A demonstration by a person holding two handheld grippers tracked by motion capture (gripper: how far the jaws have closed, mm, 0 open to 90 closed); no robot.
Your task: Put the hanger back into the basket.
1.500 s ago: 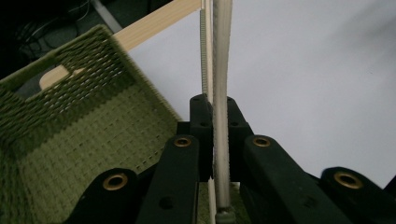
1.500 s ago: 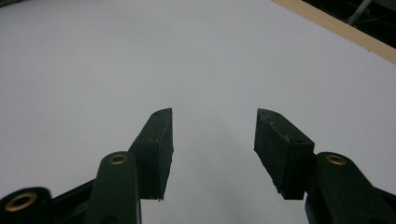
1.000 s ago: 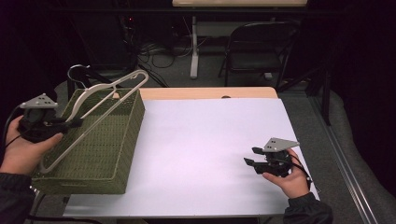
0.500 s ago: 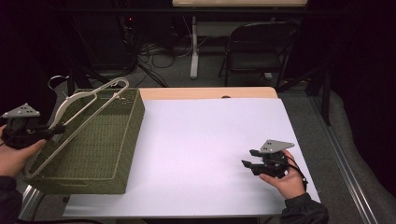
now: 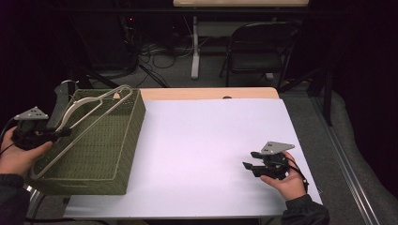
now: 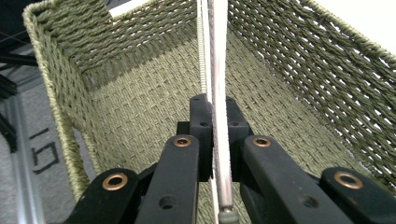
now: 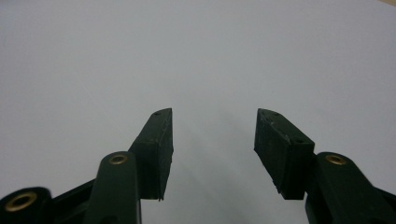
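A pale clothes hanger (image 5: 89, 108) lies slanted over the open top of a green woven basket (image 5: 133, 126) at the table's left side. My left gripper (image 5: 60, 133) is at the basket's left rim, shut on the hanger's bar. In the left gripper view the bar (image 6: 218, 70) runs straight up between the closed pads of my left gripper (image 6: 215, 114), with the basket's woven floor (image 6: 140, 107) below. My right gripper (image 5: 249, 160) rests low over the white table (image 5: 202, 136) at the right. In the right gripper view it (image 7: 212, 126) stands open with nothing between its fingers.
A strip of wooden tabletop (image 5: 211, 93) shows behind the white sheet. A folding chair (image 5: 256, 44), a desk leg (image 5: 195, 47) and cables stand on the floor beyond the table. The basket's left wall overhangs the table's left edge.
My left gripper has moved left and down with the hanger, which now sits lower over the basket. The right hand has stayed put.
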